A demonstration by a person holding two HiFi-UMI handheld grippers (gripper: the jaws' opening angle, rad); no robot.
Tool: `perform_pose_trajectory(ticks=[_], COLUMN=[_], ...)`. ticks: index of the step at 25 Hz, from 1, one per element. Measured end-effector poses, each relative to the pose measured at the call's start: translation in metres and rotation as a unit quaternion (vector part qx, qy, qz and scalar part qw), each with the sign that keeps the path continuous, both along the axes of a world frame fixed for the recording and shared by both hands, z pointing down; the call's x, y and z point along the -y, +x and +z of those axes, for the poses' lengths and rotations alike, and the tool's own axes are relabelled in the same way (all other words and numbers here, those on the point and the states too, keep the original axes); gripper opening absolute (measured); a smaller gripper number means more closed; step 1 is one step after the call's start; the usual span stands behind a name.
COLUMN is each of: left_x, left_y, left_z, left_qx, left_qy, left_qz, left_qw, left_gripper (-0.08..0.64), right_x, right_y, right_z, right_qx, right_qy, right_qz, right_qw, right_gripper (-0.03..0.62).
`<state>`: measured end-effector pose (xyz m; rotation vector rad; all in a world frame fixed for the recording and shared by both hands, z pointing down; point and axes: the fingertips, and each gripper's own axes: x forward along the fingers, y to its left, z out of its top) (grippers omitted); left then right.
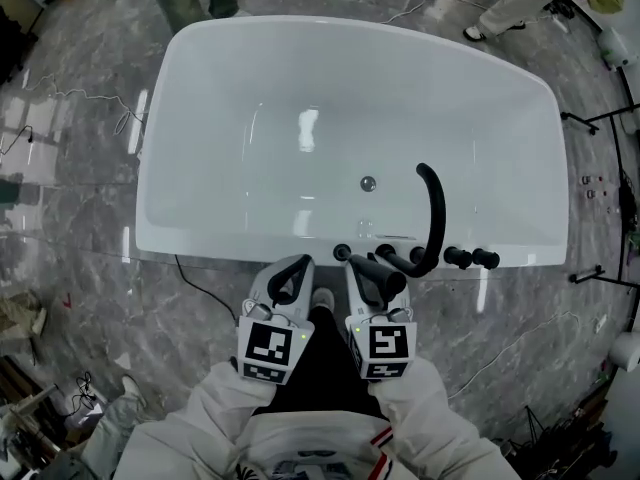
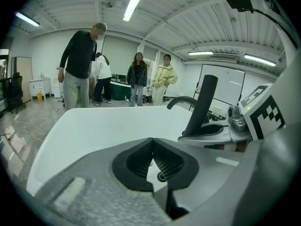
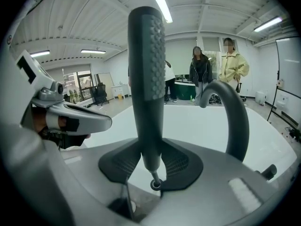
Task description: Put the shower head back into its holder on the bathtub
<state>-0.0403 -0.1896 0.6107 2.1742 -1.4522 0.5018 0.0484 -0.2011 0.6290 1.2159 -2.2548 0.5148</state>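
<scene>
My right gripper (image 1: 372, 270) is shut on the black shower head (image 1: 385, 276) just above the near rim of the white bathtub (image 1: 200, 238). In the right gripper view the shower head (image 3: 146, 79) stands upright between the pads. Its thin lower end hangs just over a round black holder ring (image 3: 155, 184). That ring (image 1: 341, 252) sits on the rim between my two grippers. My left gripper (image 1: 290, 278) hovers beside it, shut with nothing in it; its tips (image 2: 152, 141) meet, and the ring (image 2: 161, 176) shows below them.
A curved black faucet spout (image 1: 434, 218) rises from the rim right of the shower head, with black knobs (image 1: 470, 259) further right. A drain (image 1: 367, 183) lies in the tub floor. People (image 2: 80, 69) stand beyond the tub's far side. Cables (image 1: 520, 348) cross the marble floor.
</scene>
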Motion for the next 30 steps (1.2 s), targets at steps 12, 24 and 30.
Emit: perform_pose_trajectory(ticks=[12,24,30], left_x=[0.001,0.007,0.008], left_y=[-0.004,-0.008,-0.009], left_z=[0.02,0.04,0.052], left_qx=[-0.005,-0.008,-0.011], left_qy=[-0.015,-0.018,-0.021], left_qz=[-0.003,-0.007,-0.011], left_qw=[0.9999,0.9998,0.9996], left_gripper=[0.0,0.0,0.0], right_x=[0.002,0.002,0.003], right_y=[-0.009,-0.013,-0.013], right_z=[0.024,0.049,0.059], right_qx=[-0.005,-0.016,-0.019], right_qy=[-0.014,-0.018,-0.02], right_qz=[-0.002,-0.005,-0.004], right_qw=[1.0,1.0,1.0], right_gripper=[0.138,0.138,0.138])
